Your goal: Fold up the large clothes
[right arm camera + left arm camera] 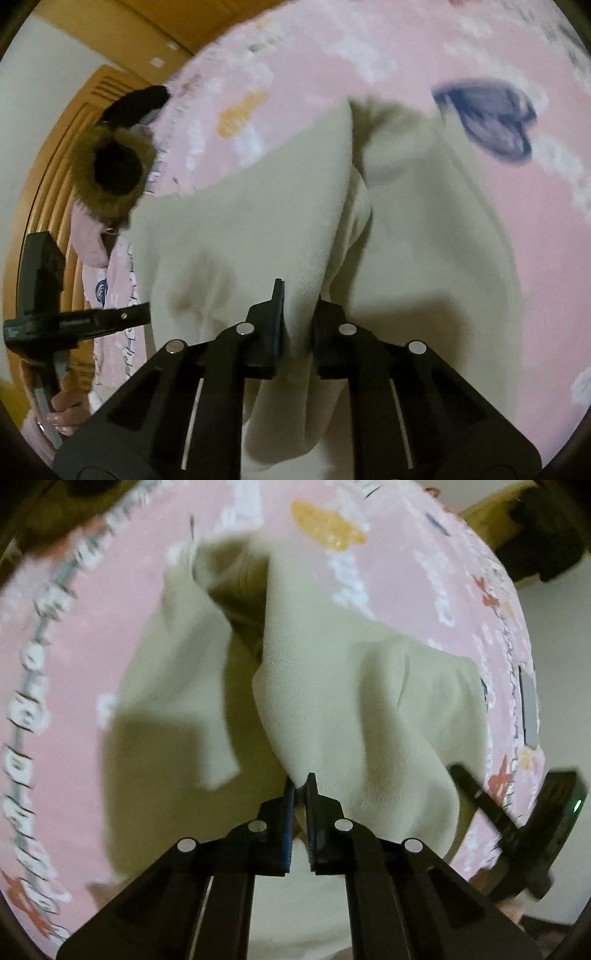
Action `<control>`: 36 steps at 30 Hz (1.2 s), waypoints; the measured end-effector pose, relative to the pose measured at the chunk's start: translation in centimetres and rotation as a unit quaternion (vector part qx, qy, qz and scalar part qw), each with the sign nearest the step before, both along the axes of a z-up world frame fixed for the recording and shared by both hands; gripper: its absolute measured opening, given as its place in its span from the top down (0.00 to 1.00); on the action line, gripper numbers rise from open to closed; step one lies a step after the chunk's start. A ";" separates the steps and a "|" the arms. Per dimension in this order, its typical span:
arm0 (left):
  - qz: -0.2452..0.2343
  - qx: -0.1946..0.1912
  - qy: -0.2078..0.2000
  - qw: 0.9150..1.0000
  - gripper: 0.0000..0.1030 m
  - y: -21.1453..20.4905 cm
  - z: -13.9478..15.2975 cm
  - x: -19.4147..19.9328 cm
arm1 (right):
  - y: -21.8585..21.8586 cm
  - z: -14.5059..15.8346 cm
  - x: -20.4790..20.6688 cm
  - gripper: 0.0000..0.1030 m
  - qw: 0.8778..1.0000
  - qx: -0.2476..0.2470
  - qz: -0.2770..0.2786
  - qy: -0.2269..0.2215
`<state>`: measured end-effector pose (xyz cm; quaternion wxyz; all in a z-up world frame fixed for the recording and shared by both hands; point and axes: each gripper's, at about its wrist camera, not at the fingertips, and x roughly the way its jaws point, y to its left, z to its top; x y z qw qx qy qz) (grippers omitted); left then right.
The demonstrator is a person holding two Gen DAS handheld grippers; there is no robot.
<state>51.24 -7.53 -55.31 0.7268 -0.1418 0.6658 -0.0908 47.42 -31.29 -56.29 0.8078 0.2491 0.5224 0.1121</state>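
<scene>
Cream garment (369, 701), one, on pink bedspread (92, 627); left gripper (301, 786) and right gripper (299, 295) each pinch it. Right view only: one plush toy (110, 177).

No legible txt; bedsheet (92, 657) lettering too blurred.

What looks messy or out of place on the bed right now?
The cream garment is bunched in uneven folds rather than flat on the pink bedspread, pinched by both grippers. A furry brown-and-black item sits at the bed's edge. Nothing looks spilled or damaged.
</scene>
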 end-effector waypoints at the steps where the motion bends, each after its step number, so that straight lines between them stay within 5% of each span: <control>1: -0.002 0.009 -0.008 1.000 0.95 0.3 0.6 -0.2 | -0.3 0.5 0.1 0.89 1.000 0.004 0.001 -0.014; 4: 0.009 0.000 -0.029 1.000 0.94 2.2 2.9 -1.1 | -1.3 3.3 -0.4 0.89 0.995 0.035 -0.003 -0.095; 7: 0.015 -0.021 -0.033 0.999 0.94 3.3 3.2 -1.3 | -2.2 2.6 -0.6 0.89 0.992 0.039 -0.010 -0.121; 15: 0.060 -0.041 0.017 0.997 0.91 4.5 -3.7 0.6 | -3.1 -4.5 -4.7 0.80 0.997 0.068 -0.039 -0.013; 17: 0.074 -0.054 0.024 0.996 0.77 5.5 -3.9 0.1 | -3.7 -4.0 -6.1 0.73 0.997 0.066 -0.046 -0.007; 22: 0.053 -0.036 0.007 0.998 0.73 6.0 -0.2 -2.7 | -1.8 1.6 -8.8 0.71 0.998 0.015 -0.019 -0.061; 26: 0.041 -0.067 -0.017 0.997 0.73 4.6 3.8 -4.3 | 3.1 3.9 -8.5 0.71 0.992 0.063 0.072 -0.082; 31: 0.008 -0.111 -0.026 0.993 0.73 -0.3 5.3 -3.1 | 9.1 -0.2 -8.3 0.72 0.991 0.042 0.124 -0.038; 36: -0.036 -0.109 0.004 0.993 0.73 -4.5 2.3 -1.0 | 12.1 -5.9 -12.9 0.72 0.988 0.034 0.146 0.027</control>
